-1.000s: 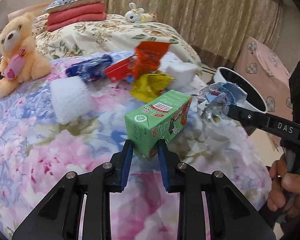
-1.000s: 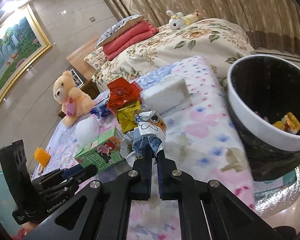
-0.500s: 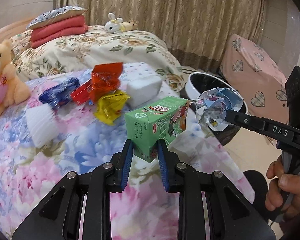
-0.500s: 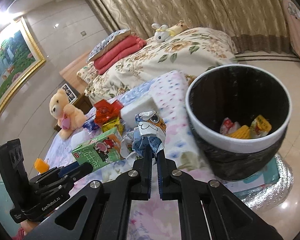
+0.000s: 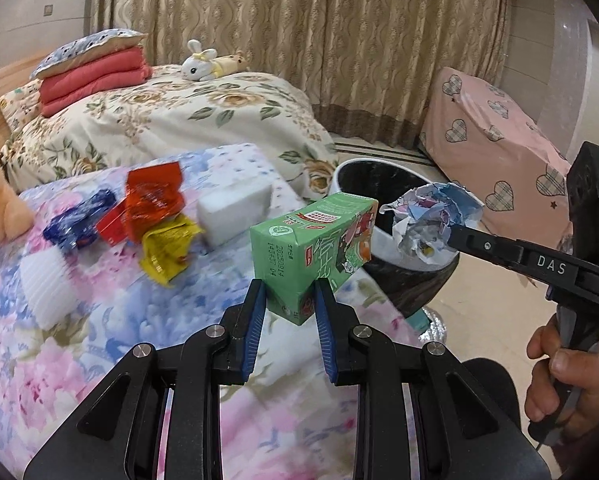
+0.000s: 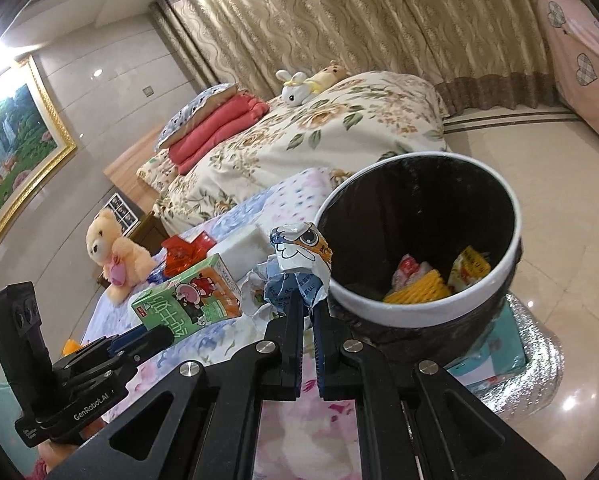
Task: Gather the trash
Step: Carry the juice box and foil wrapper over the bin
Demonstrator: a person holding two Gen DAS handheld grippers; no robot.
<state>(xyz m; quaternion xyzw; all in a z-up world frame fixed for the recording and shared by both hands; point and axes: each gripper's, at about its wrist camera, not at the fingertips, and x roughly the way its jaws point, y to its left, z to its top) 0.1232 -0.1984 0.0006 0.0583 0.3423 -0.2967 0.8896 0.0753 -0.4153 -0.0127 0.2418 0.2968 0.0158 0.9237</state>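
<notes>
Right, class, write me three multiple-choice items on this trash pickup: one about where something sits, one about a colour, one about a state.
1. Where does the yellow wrapper lie?
A. on the flowered bedspread, in front of the red wrapper
B. inside the bin
C. on the floor

2. What colour is the drink carton?
A. blue
B. green
C. white

3. What is the right gripper doing?
A. hanging open with nothing in it
B. lying on the bed
C. shut on the crumpled wrapper

Answers:
1. A, it rests on the bedspread among the other wrappers.
2. B, its faces are green in both views, and the left gripper clamps its lower end.
3. C, the fingers pinch the wrapper's lower part beside the bin, whose rim is white.
</notes>
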